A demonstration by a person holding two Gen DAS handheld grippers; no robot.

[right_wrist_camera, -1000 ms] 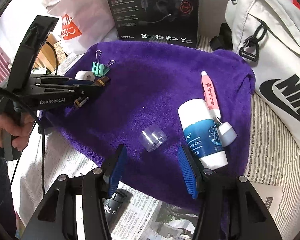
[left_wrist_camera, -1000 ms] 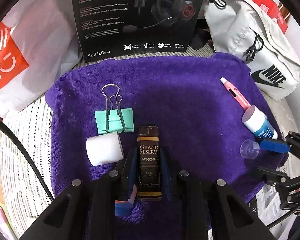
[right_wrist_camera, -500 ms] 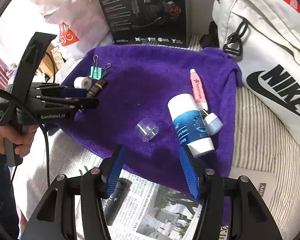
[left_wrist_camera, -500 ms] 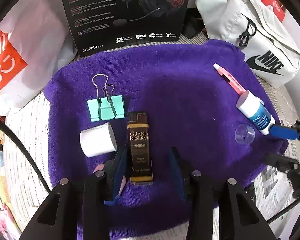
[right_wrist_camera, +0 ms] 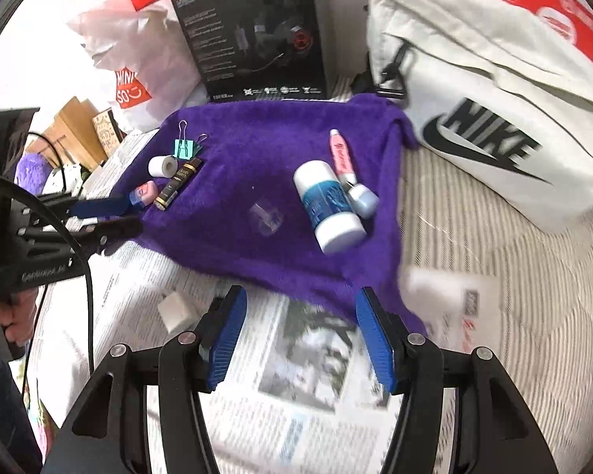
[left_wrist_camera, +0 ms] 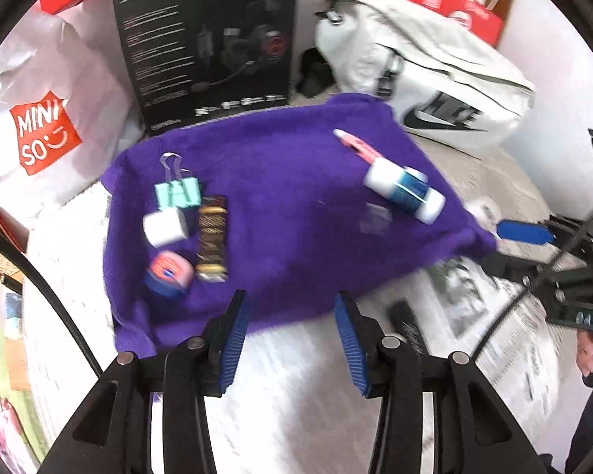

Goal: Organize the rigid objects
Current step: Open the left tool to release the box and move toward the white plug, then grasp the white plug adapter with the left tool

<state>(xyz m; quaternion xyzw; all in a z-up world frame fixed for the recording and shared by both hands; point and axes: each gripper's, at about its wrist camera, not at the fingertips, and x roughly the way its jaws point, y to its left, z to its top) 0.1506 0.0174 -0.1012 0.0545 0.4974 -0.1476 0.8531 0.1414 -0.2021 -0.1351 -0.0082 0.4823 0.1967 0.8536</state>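
A purple towel (left_wrist_camera: 280, 205) (right_wrist_camera: 257, 181) holds the objects. At its left lie a teal binder clip (left_wrist_camera: 176, 192) (right_wrist_camera: 184, 147), a white roll (left_wrist_camera: 165, 227) (right_wrist_camera: 162, 166), a brown "Grand Reserve" bar (left_wrist_camera: 212, 238) (right_wrist_camera: 177, 183) and a pink-and-blue tape (left_wrist_camera: 168, 272) (right_wrist_camera: 142, 193). At its right lie a white-and-blue bottle (left_wrist_camera: 405, 189) (right_wrist_camera: 328, 207), a pink tube (left_wrist_camera: 354, 146) (right_wrist_camera: 340, 154), a small pale cap (right_wrist_camera: 363, 199) and a clear cap (left_wrist_camera: 373, 217) (right_wrist_camera: 265, 219). My left gripper (left_wrist_camera: 292, 339) is open and empty, off the towel's near edge. My right gripper (right_wrist_camera: 300, 333) is open and empty over newspaper.
A black headset box (left_wrist_camera: 205, 43) (right_wrist_camera: 257, 31), a Miniso bag (left_wrist_camera: 39, 134) and a white Nike bag (left_wrist_camera: 423, 75) (right_wrist_camera: 494, 110) stand behind the towel. Newspaper (right_wrist_camera: 296, 375) lies in front, with a small white block (right_wrist_camera: 176, 312) on it.
My left gripper let go of the brown bar and pulled back off the towel, jaws wider. My right gripper also drew back from the clear cap. The tape now shows beside the bar.
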